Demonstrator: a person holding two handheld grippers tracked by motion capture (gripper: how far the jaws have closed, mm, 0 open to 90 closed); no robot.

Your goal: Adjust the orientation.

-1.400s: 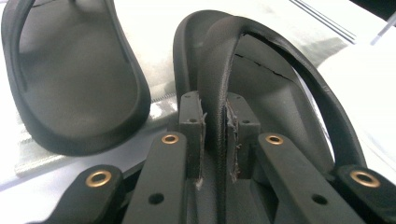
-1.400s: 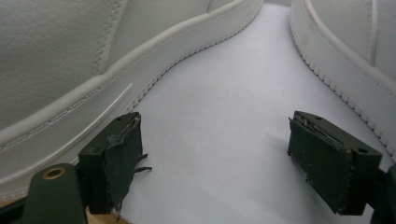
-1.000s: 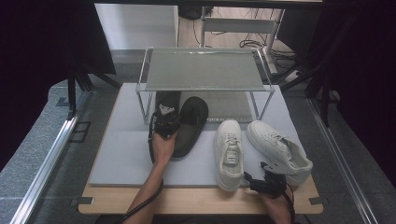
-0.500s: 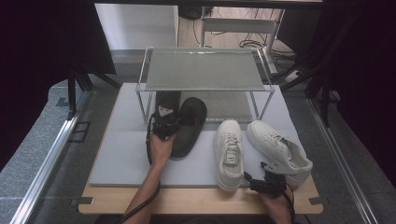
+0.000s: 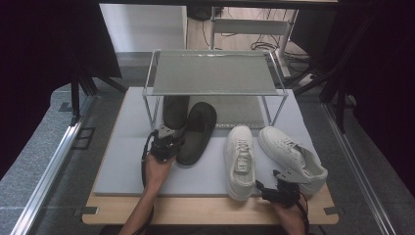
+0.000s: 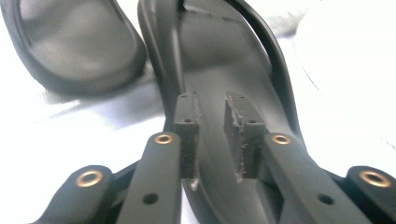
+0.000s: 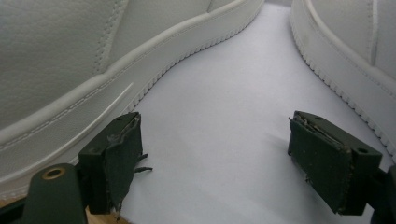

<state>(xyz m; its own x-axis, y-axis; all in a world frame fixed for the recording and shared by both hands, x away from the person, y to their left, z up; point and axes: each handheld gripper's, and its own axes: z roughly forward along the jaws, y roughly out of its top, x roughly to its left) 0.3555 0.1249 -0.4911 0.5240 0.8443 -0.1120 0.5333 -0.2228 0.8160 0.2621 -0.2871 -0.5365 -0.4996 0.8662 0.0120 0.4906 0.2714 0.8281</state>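
- My right gripper [image 5: 268,187] rests at the mat's [image 5: 122,166] near edge, jaws wide apart with nothing between them, in the gap between the two white sneakers [image 7: 93,56].
- The left sneaker [image 5: 240,159] lies just beside its left pad [image 7: 114,154]; the right sneaker [image 5: 293,154] stands near the other pad.
- My left gripper [image 5: 169,139] has just been narrowing its jaws; they now pinch the rim of a black slipper [image 6: 224,70].
- The second slipper [image 6: 70,42] lies just beside it.
- Farthest, the wire rack [image 5: 215,73] stands over the slippers' toes.
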